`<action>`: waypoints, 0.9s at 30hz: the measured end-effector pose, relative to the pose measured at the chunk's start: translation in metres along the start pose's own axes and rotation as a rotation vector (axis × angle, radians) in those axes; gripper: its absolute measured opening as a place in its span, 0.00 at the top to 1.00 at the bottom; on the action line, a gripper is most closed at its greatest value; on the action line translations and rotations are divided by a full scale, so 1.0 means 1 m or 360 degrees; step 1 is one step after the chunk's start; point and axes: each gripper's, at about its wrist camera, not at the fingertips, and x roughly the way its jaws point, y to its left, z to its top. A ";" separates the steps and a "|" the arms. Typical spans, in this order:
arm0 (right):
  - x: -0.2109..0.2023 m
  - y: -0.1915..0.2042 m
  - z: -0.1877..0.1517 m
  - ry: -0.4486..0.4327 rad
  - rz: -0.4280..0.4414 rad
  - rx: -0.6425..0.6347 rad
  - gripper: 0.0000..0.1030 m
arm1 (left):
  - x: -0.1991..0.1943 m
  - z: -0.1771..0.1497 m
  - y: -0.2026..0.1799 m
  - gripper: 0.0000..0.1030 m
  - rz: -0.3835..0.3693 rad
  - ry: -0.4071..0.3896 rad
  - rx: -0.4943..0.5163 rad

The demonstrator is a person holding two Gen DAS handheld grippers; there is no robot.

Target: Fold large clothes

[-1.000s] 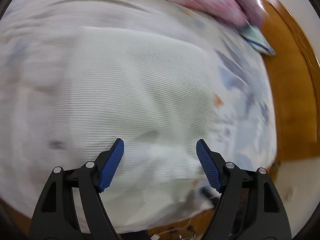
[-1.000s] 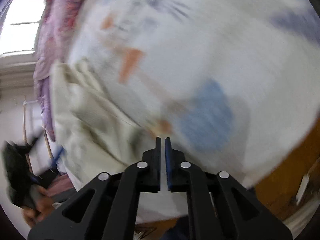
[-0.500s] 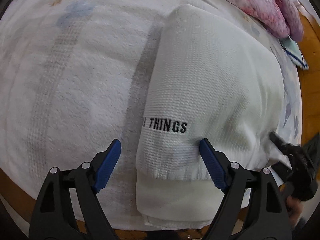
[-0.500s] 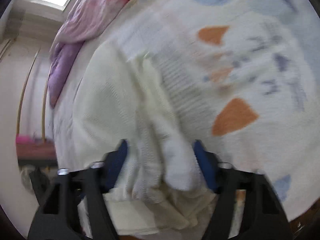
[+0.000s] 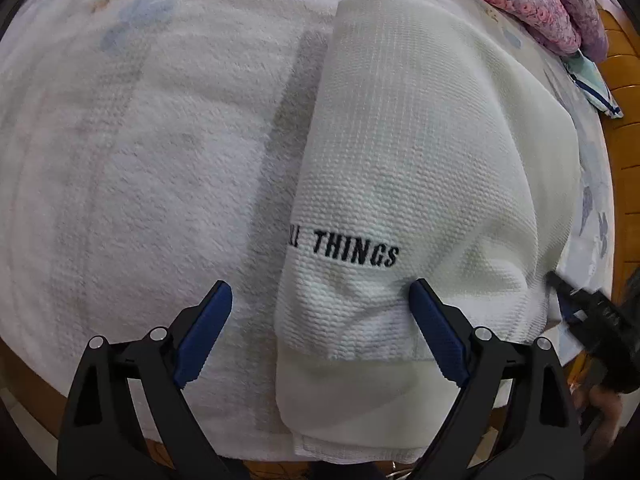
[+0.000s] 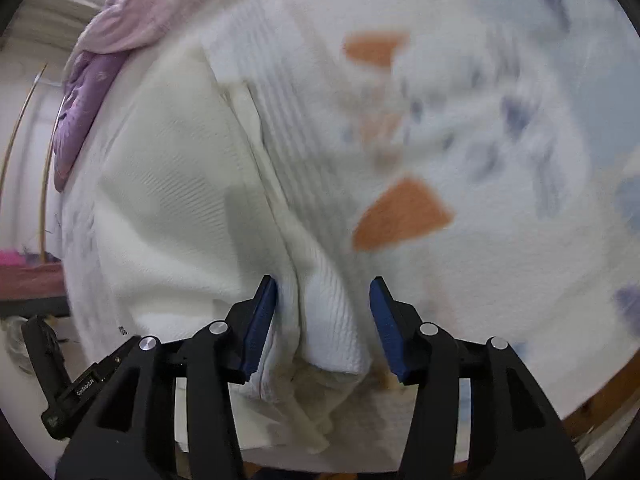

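Left gripper [image 5: 320, 328] hangs over the bed, pointing steeply down, jaws spread wide after just opening further. Its left pad sits above the fluffy white blanket [image 5: 140, 184]; its right pad [image 5: 436, 332] sits over the folded white garment [image 5: 420, 168], and we cannot tell whether it touches the cloth. Nothing is clamped.

The garment lies as a long folded slab on the blanket, black stitched lettering [image 5: 356, 252] near its close end, folded long edge on the left. Pink bedding [image 5: 540, 4] is bunched at the far side.

Right gripper [image 6: 323, 320] stands at the garment's right edge, jaws about half apart, having just been opening. A thick ridge of bunched white fabric [image 6: 332, 312] rises between the pads; the left pad looks close against cloth, the right pad clear of it. We read this as a release, not a hold.

Step in hand, as we judge it: a fold just laid, both grippers letting go. Next move likely calls for taking the near-end corners and bringing that end over the far one, squarely, without dragging the layers beneath.
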 end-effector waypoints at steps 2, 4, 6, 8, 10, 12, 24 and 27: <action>-0.022 0.023 0.013 -0.0129 -0.0026 -0.0207 0.68 | 0.001 -0.004 -0.008 0.13 0.0037 -0.0014 0.0086; -0.029 0.046 0.028 -0.0192 0.0022 -0.0342 0.80 | 0.001 -0.009 -0.015 0.13 0.0073 -0.0046 0.0127; -0.023 0.066 0.044 -0.0208 0.0082 -0.0445 0.88 | 0.003 -0.012 -0.016 0.13 0.0045 -0.0020 0.0088; -0.008 0.088 0.065 -0.0202 0.0110 -0.0562 0.95 | 0.004 -0.012 -0.014 0.13 0.0019 -0.0008 0.0028; 0.019 0.104 0.084 -0.0127 0.0044 -0.0652 0.95 | 0.005 -0.014 -0.011 0.13 0.0013 -0.0010 0.0037; 0.050 0.100 0.099 -0.0054 -0.0041 -0.0672 1.00 | 0.005 -0.016 -0.011 0.13 0.0015 -0.0021 0.0050; 0.047 0.024 0.131 -0.0072 -0.0095 -0.0320 1.00 | 0.009 -0.033 0.003 0.13 -0.0063 -0.0031 -0.0101; -0.002 0.040 0.098 -0.0145 -0.0063 -0.0390 0.96 | 0.003 -0.039 0.003 0.13 -0.0058 -0.0043 -0.0083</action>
